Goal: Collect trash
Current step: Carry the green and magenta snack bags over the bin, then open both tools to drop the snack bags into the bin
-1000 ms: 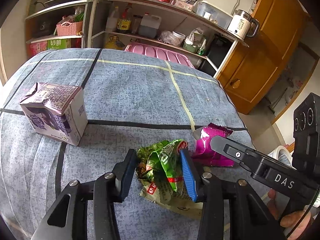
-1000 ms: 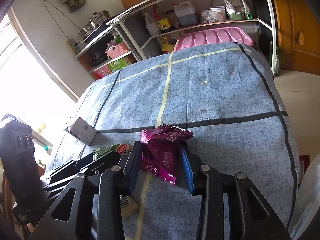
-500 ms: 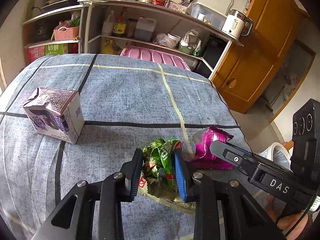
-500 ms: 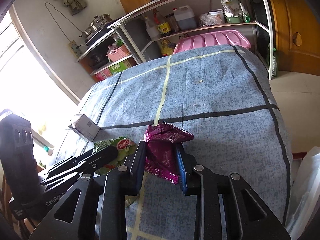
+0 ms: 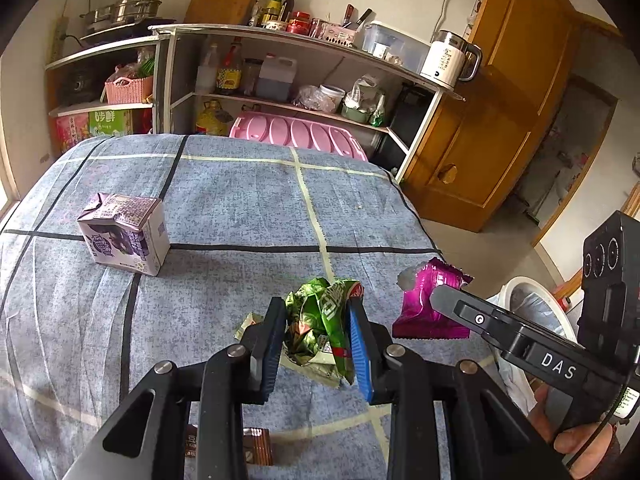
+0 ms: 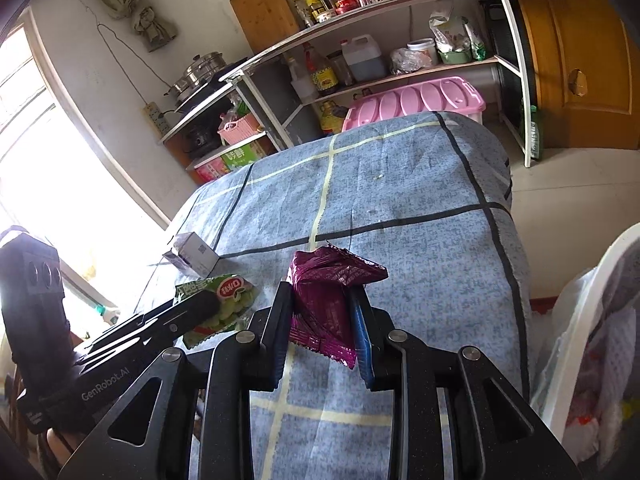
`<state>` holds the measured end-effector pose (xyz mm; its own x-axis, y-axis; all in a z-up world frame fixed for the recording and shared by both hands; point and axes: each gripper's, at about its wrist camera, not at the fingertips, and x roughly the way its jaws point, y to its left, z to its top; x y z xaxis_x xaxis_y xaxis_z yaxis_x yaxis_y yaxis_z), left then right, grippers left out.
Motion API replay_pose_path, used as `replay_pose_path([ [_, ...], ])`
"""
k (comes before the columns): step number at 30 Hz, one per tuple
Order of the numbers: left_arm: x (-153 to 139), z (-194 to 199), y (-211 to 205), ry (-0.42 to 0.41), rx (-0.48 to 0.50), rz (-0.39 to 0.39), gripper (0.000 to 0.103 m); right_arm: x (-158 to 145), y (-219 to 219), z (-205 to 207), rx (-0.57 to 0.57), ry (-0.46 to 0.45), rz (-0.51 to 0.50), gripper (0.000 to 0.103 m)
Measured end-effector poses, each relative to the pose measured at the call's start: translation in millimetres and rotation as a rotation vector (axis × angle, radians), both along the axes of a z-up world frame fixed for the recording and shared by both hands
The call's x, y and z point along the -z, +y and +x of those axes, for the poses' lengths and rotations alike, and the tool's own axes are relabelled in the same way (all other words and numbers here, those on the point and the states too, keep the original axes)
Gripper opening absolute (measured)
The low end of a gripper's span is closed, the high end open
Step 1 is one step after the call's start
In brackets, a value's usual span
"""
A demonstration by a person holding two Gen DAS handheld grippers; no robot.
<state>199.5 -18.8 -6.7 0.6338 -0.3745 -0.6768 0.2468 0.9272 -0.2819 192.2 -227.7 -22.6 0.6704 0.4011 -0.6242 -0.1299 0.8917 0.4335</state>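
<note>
With the green wrapper (image 5: pixel 320 320) clamped in the left claw (image 5: pixel 318 344) and the magenta wrapper (image 6: pixel 328 300) in the right claw (image 6: pixel 322 332), the white lined bin (image 6: pixel 592 320) is seen just right of the right claw.

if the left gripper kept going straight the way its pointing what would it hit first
Probably the blue checked tablecloth beyond its fingertips. The left gripper, shut on the green wrapper, points down at bare cloth; the purple carton sits off to the left. Depth is hard to judge.
</note>
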Motion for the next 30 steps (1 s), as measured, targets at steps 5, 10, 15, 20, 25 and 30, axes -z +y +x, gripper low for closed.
replay_pose_path([
  [5,-16,-19,-14,-0.031,0.029,-0.012,0.031,-11,-18,-25,0.044,-0.033,-0.015,0.029],
  [10,-29,-36,-39,-0.060,0.077,-0.016,0.031,-21,-43,-50,0.090,-0.055,-0.008,0.029],
  [15,-38,-52,-70,-0.079,0.139,-0.025,0.031,-28,-68,-73,0.138,-0.079,-0.020,0.029],
  [20,-39,-64,-107,-0.078,0.205,-0.021,0.031,-29,-98,-94,0.194,-0.083,-0.023,0.029],
  [25,-36,-74,-144,-0.072,0.273,-0.020,0.031,-29,-130,-111,0.252,-0.069,-0.030,0.029],
  [30,-30,-79,-173,-0.058,0.322,-0.021,0.032,-26,-154,-124,0.287,-0.050,-0.052,0.030],
])
